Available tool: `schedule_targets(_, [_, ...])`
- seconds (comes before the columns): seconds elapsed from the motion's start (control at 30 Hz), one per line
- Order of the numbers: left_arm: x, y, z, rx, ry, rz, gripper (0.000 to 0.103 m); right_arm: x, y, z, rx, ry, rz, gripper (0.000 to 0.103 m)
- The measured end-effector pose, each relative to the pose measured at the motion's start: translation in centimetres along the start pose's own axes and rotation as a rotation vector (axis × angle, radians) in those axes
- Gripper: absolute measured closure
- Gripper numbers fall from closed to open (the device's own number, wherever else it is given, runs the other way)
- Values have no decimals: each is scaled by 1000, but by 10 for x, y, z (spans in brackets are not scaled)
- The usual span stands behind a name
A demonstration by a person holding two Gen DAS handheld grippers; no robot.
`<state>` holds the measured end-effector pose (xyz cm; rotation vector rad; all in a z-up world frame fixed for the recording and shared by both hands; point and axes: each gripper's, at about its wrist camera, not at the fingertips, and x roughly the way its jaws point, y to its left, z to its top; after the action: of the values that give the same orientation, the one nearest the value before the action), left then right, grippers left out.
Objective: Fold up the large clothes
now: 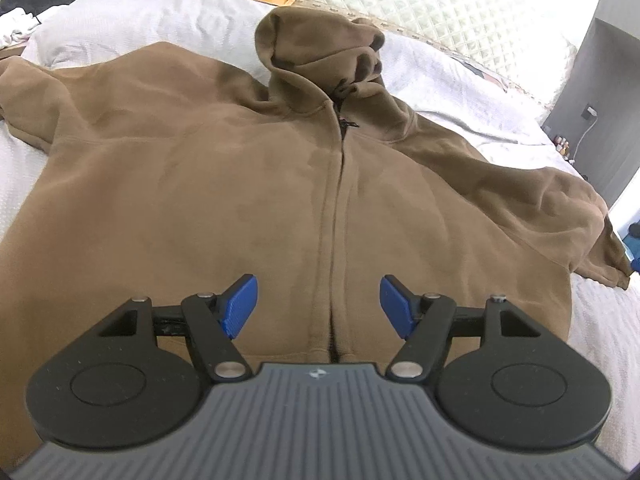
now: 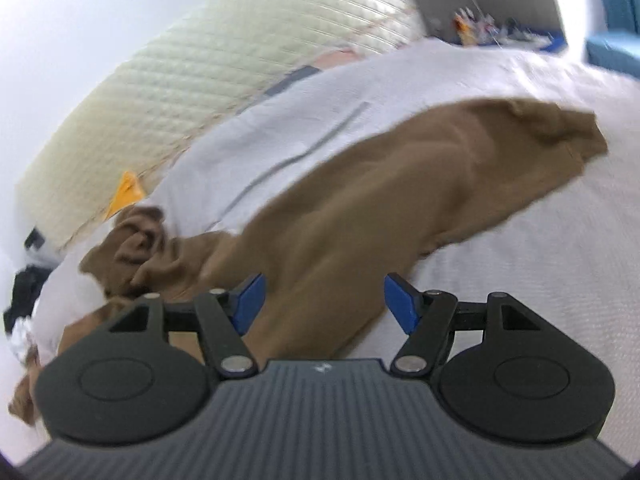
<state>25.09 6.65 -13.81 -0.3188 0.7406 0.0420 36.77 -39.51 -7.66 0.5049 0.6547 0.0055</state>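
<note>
While both claws hang wide open and empty, the hoodie's (image 1: pixel 200 184) right sleeve (image 2: pixel 400 200) stretches away from the right gripper (image 2: pixel 324 304), nearer than the left gripper (image 1: pixel 318 306).

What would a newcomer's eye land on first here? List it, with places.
The big brown zip-up hoodie spread front-up across the white bedspread, its hood bunched at the far end. Next, the left claw, open above the hem by the zipper. In the blurred right wrist view, the right claw hangs open over one outstretched sleeve.
</note>
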Motion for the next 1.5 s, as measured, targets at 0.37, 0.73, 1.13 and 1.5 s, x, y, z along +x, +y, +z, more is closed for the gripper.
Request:
schedule_targets(0.37, [19,-16,1,21,-1,49,30,77,-132,2,398,21,37,18])
schedule_targets(0.73, [41,-13,3,10,31,69,30,144,-188,17,607,-148,112,21])
schedule_targets(1.13, [50,-10,8,-17,45,41,30,183,-247,70,771,-328,-102,92])
schedule_targets(1.5, [44,-10,20,-49,33,24,30,125,-266,117,518,-348,-359,94])
